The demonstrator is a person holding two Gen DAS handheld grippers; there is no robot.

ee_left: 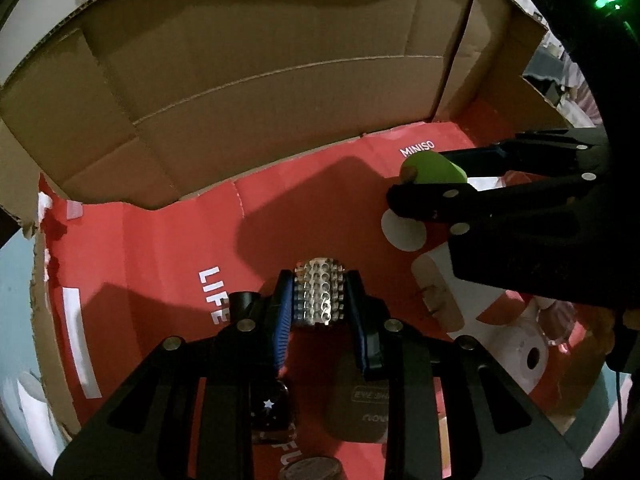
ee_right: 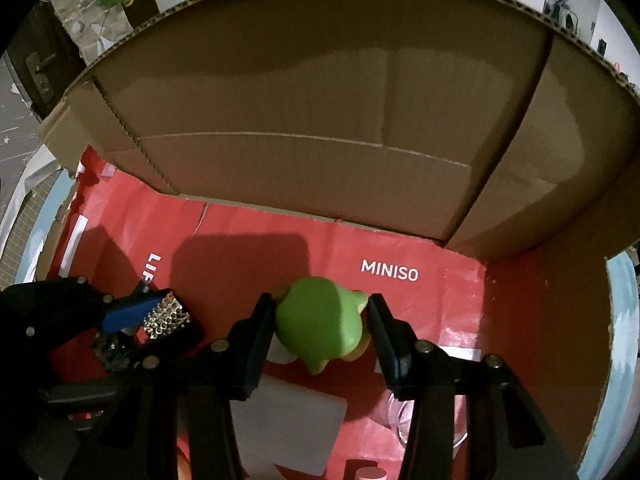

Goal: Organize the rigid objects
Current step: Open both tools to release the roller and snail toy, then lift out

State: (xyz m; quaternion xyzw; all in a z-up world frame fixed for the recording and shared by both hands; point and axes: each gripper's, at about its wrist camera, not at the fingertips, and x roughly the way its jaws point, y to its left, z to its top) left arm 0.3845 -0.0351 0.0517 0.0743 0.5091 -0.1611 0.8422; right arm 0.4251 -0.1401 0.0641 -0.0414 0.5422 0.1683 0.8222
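My left gripper (ee_left: 319, 296) is shut on a silver studded metal piece (ee_left: 319, 294), held low over the red MINISO sheet (ee_left: 168, 248) that lines the cardboard box. It also shows at the left of the right wrist view (ee_right: 166, 314). My right gripper (ee_right: 322, 320) is shut on a green toy figure (ee_right: 318, 326), held above the red sheet near the MINISO lettering. In the left wrist view the green toy (ee_left: 434, 168) sits between the right gripper's black fingers at the right.
The brown cardboard box wall (ee_right: 320, 120) rises close ahead, and a side wall (ee_right: 560, 184) stands at the right. A dark starred object (ee_left: 272, 408) and a brown case (ee_left: 360, 400) lie under the left gripper. A white pad (ee_right: 296, 420) and a clear glass (ee_right: 396, 416) lie below the right gripper.
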